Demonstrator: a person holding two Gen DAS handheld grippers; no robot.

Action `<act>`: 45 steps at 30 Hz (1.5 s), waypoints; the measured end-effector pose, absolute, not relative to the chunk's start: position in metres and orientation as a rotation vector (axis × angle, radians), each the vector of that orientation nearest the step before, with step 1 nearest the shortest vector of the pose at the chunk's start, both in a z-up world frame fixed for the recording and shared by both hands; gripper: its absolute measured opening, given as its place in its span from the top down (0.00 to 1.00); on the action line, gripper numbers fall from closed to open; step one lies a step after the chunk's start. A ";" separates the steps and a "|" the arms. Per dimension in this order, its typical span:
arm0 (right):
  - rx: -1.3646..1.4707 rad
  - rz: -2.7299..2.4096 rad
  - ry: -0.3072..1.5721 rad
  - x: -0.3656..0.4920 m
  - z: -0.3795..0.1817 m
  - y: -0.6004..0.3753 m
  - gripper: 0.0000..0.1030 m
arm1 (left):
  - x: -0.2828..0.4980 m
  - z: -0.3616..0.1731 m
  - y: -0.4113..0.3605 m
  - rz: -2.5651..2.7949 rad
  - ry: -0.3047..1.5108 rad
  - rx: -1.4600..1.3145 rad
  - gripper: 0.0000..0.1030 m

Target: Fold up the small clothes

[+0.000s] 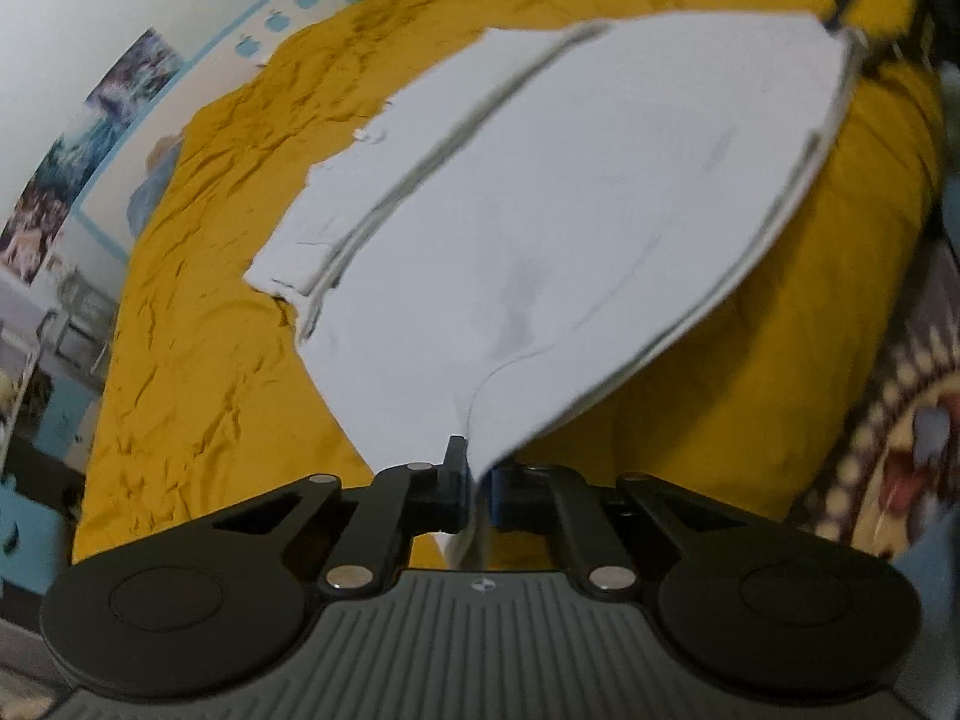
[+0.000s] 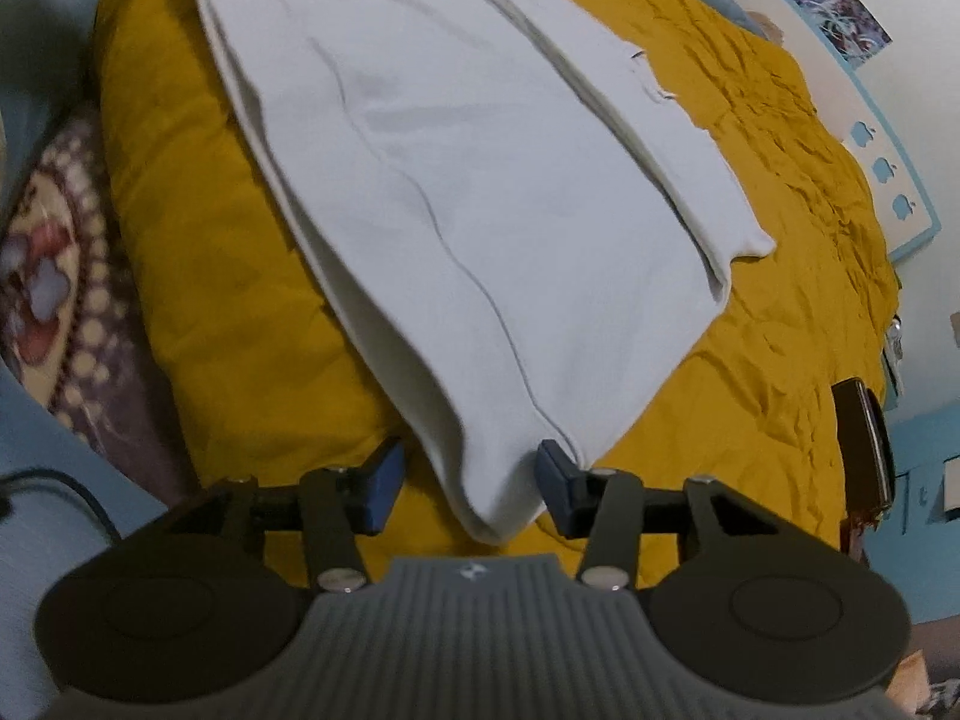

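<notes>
We see a white garment (image 1: 528,210) of soft, smooth knit lying partly folded on the bed, one flap doubled over along a straight seam, its near corner pinched tight in our left claw (image 1: 477,492). Our right claw (image 2: 468,486) stands wide apart, the cloth's corner drooping between its blue pads (image 2: 384,480). The wrinkled mustard bedspread (image 1: 210,330) meets a pale wall with posters (image 1: 72,174).

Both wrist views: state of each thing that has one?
Left hand-held gripper: shut on garment corner.
Right hand-held gripper: open, garment corner between its fingers, not pinched.
Garment: white, partly folded, one flap doubled over, near corners lifted.
Bedspread: yellow, wrinkled, spread flat under the garment.
</notes>
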State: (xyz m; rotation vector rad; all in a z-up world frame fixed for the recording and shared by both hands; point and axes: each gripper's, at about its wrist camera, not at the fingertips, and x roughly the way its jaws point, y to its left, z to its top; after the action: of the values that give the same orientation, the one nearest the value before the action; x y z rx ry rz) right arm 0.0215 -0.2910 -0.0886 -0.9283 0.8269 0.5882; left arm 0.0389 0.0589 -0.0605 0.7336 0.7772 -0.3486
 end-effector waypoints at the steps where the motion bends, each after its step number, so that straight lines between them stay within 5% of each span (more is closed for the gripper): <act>1: -0.933 0.591 0.826 0.021 -0.090 -0.290 0.65 | 0.042 -0.056 0.060 -0.337 0.775 0.707 0.93; 3: -0.946 0.590 0.825 0.020 -0.091 -0.290 0.89 | 0.046 -0.047 0.062 -0.321 0.775 0.652 0.94; 5: -0.957 0.578 0.819 0.019 -0.088 -0.291 1.00 | 0.052 -0.038 0.062 -0.309 0.767 0.625 0.94; 18: -0.858 0.383 0.607 0.092 0.020 -0.289 1.00 | 0.148 0.043 0.070 -0.183 0.608 0.580 0.94; 31: -0.781 0.188 0.386 0.262 0.096 -0.265 1.00 | 0.300 0.084 0.073 -0.025 0.470 0.540 0.94; 37: -0.723 0.194 0.396 0.362 0.087 -0.251 1.00 | 0.367 0.059 0.088 0.008 0.528 0.490 0.94; 45: -0.716 0.199 0.518 0.493 -0.001 -0.234 1.00 | 0.443 -0.019 0.094 -0.001 0.630 0.504 0.94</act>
State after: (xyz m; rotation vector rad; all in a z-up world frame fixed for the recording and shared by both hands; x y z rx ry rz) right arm 0.4929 -0.2342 -0.0009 -0.7165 0.5184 0.1994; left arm 0.4430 0.0943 -0.0194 0.5042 0.6295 -0.0012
